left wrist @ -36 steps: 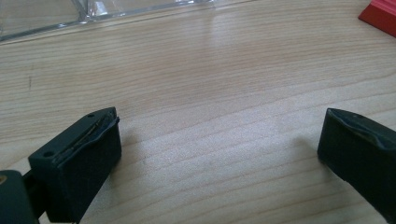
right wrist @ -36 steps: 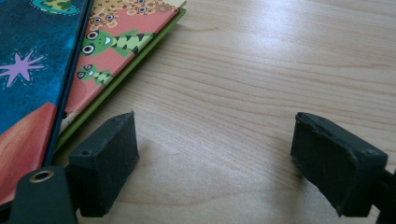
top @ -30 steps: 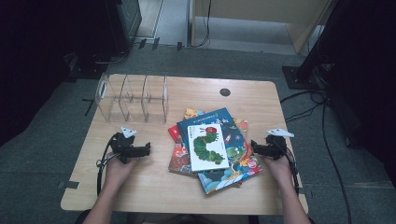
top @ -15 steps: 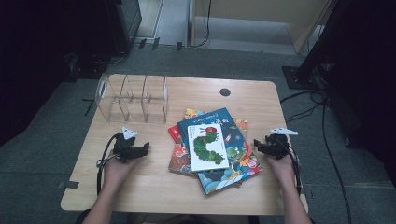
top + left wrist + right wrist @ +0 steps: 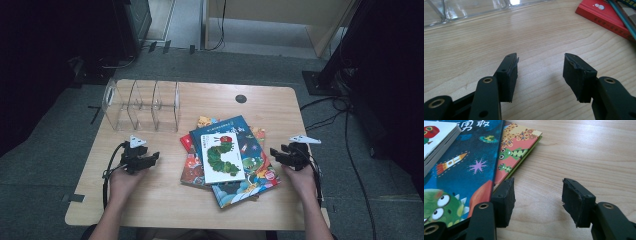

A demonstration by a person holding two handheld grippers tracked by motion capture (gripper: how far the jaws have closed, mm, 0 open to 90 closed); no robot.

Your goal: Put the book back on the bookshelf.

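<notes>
A stack of picture books lies in the middle of the wooden table (image 5: pixel 165 200). On top is a white caterpillar book (image 5: pixel 222 157), on a blue space book (image 5: pixel 252 150) and a red book (image 5: pixel 189 167). My left gripper (image 5: pixel 152 159) rests left of the stack, open, over bare wood (image 5: pixel 540 62). My right gripper (image 5: pixel 275 154) rests right of the stack, open, with its left jaw beside the blue book's (image 5: pixel 469 162) edge (image 5: pixel 538 187). Both pairs of jaws have just been closing, with nothing between them.
A clear acrylic divider rack (image 5: pixel 142 105) stands at the back left of the table, its base edge (image 5: pixel 474 10) ahead of the left gripper. A corner of the red book (image 5: pixel 606 15) lies to that gripper's right. A black grommet (image 5: pixel 241 99) sits near the far edge.
Both hands stay where they were. The jaws of each gripper stand a little narrower than before, with nothing taken hold of.
</notes>
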